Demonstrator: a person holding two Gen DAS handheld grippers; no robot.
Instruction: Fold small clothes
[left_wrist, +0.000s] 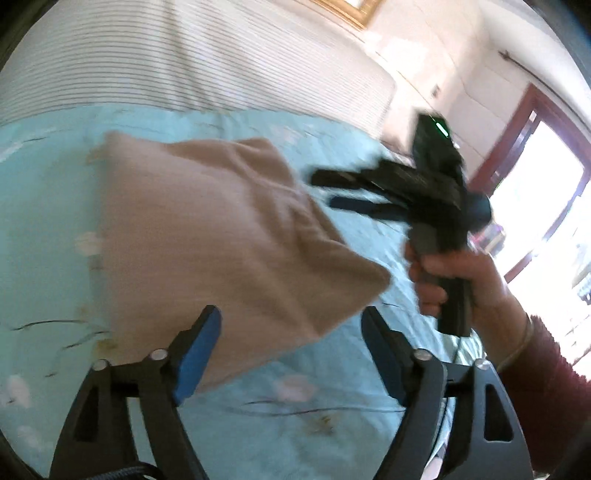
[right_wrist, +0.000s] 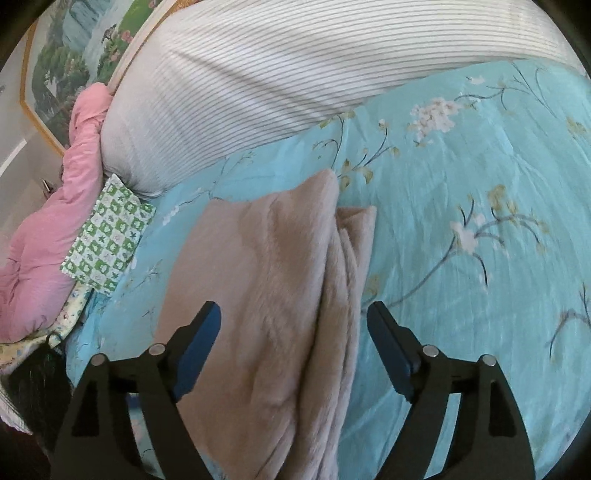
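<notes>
Left gripper (left_wrist: 291, 350): wide open, held nothing.
Right gripper (right_wrist: 293, 350): wide open, empty too.
Fuzzy beige cloth (right_wrist: 266, 295): folded, loose.
Worry: a bump could flop it open.

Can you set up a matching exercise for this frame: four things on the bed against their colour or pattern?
Things:
1. fleece
2. sheet
3. pillow
4. quilt

Looks:
A. pink
B. white with thin dark stripes
C. beige, folded
D. turquoise with flower sprigs

Pairs: 1-C, 2-D, 3-B, 4-A
</notes>
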